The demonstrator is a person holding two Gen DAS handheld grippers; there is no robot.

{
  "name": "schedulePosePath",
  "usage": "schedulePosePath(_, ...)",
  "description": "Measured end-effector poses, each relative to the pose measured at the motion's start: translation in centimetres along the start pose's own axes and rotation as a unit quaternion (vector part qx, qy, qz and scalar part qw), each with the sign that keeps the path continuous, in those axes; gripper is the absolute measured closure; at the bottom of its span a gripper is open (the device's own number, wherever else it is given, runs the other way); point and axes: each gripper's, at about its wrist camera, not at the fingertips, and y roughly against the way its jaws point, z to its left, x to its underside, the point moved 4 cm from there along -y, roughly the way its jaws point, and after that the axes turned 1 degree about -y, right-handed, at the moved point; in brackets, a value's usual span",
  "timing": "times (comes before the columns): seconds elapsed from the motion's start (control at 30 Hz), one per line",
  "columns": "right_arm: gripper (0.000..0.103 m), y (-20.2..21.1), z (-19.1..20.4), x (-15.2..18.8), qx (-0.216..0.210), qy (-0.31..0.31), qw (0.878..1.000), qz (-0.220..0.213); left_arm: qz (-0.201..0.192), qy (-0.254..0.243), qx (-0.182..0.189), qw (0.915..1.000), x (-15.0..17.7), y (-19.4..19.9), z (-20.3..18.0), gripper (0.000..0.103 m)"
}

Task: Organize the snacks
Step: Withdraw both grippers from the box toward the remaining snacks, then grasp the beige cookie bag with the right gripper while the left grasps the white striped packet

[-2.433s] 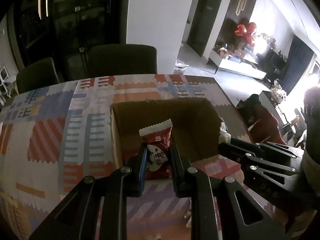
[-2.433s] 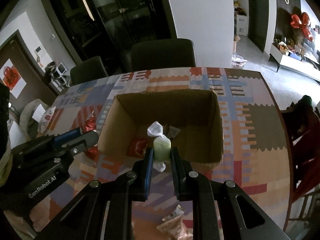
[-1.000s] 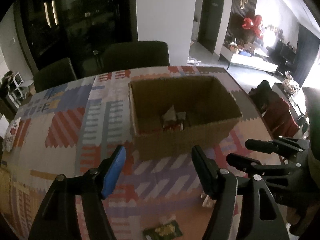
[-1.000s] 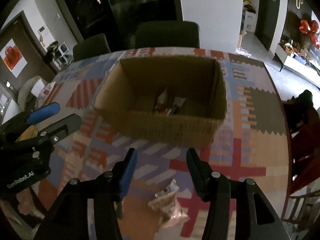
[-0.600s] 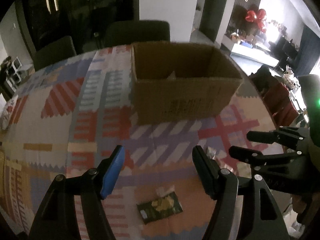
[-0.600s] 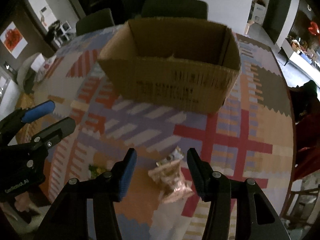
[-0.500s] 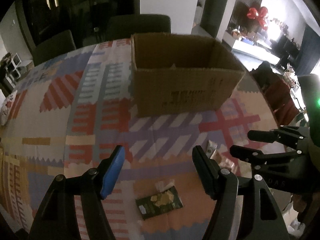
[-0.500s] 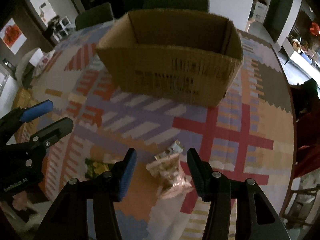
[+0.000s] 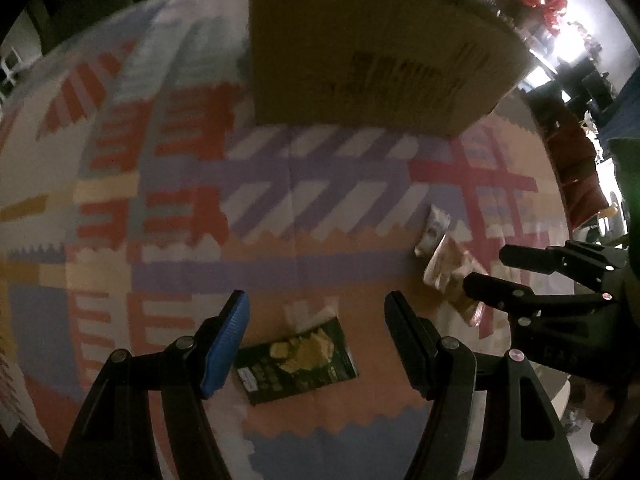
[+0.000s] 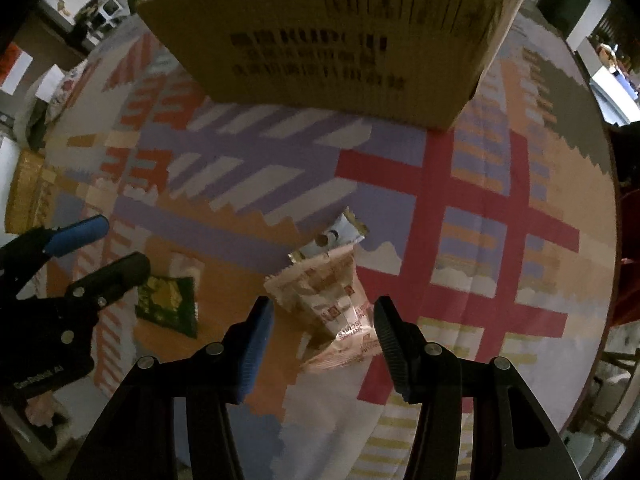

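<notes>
Patchwork tablecloth (image 9: 304,208) in red, purple, orange and white blocks covers the round table, room behind dim with a bright window at far right

Left gripper (image 9: 316,324) points down at the cloth, jaws apart about midway, nothing clamped; dark green snack packet (image 9: 296,360) with yellow chips printed on it lies flat on the cloth in the gap between the tips, not pinched by either pad as far as visible. Blue pad on one finger, black on the other

Right gripper (image 10: 322,326) also points down, jaws part open, nothing gripped; pale pink-tan snack packet (image 10: 328,300) lies crumpled between the tips, pads near it but contact cannot be told. Small silver-and-gold sachet (image 10: 340,236) sits just beyond, touching or overlapping the pink packet's far end

Each gripper shows in the other's view, side by side, well clear of one another

Farther off, cardboard box (image 10: 332,36) stands upright on the cloth, black print on its near wall; only the outside wall shows from here, contents not visible
</notes>
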Motion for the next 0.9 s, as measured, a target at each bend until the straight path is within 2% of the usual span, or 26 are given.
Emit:
schedulePosePath(0.1, 0.05, -0.9, 0.3, 0.1, -0.007, 0.003, 1.0, 0.015, 0.028, 0.008, 0.007, 0.9996, 0.2, -1.4, 0.2, 0.033)
schedulePosePath(0.17, 0.05, -1.5, 0.6, 0.1, -0.006, 0.012, 1.0, 0.025, 0.043, 0.016, 0.003, 0.9989, 0.4, -2.2, 0.5, 0.029)
schedulePosePath(0.3, 0.05, -2.5, 0.4, -0.2, 0.004, 0.007, 0.999, 0.036, 0.07, 0.025, 0.004, 0.9972, 0.5, -3.6, 0.9, 0.029)
schedulePosePath(0.4, 0.043, -3.0, 0.2, -0.4, 0.005, 0.0, 0.999, 0.039, 0.087, 0.03, -0.002, 0.9958, 0.6, -4.4, 0.8, 0.029)
schedulePosePath(0.67, 0.043, -4.5, -0.4, -0.5, 0.006, -0.02, 0.999, 0.05, 0.092, 0.042, -0.031, 0.9944, 0.3, -5.6, 0.2, 0.031)
schedulePosePath(0.77, 0.043, -4.9, -0.5, -0.3, 0.004, -0.031, 0.998, 0.052, 0.098, 0.049, -0.026, 0.9937, 0.4, -6.1, 0.0, 0.034)
schedulePosePath(0.9, 0.043, -5.4, -0.9, -0.1, 0.0, -0.039, 0.997, 0.06, 0.102, 0.05, -0.039, 0.9928, 0.6, -7.0, -0.3, 0.034)
